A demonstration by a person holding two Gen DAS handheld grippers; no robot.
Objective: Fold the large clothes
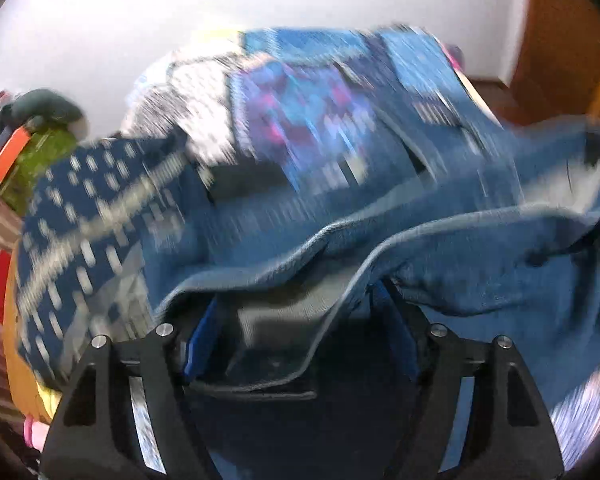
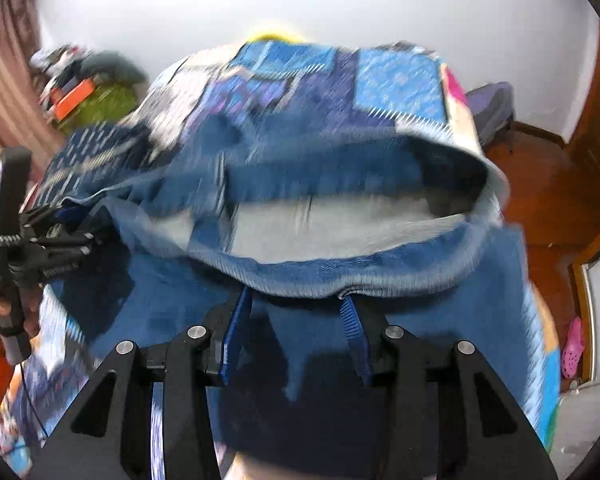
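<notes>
A large blue denim garment (image 1: 440, 248) hangs across both views, blurred by motion, above a bed with a patchwork blue quilt (image 1: 308, 112). My left gripper (image 1: 300, 304) has its blue pads apart, with the garment's hem draped over and between them. In the right wrist view the garment (image 2: 340, 272) shows its pale waistband lining. My right gripper (image 2: 296, 300) has its fingers apart, their tips hidden under the waistband edge. The left gripper (image 2: 60, 240) also shows at the left of the right wrist view, holding the garment's far edge, hand below it.
The quilt (image 2: 400, 80) covers the bed in front. A cluttered pile with a green bag (image 2: 100, 104) stands at the back left by a pink curtain (image 2: 4, 92). A wooden door (image 2: 596, 160) and brown floor lie at the right, with pink slippers (image 2: 574, 348).
</notes>
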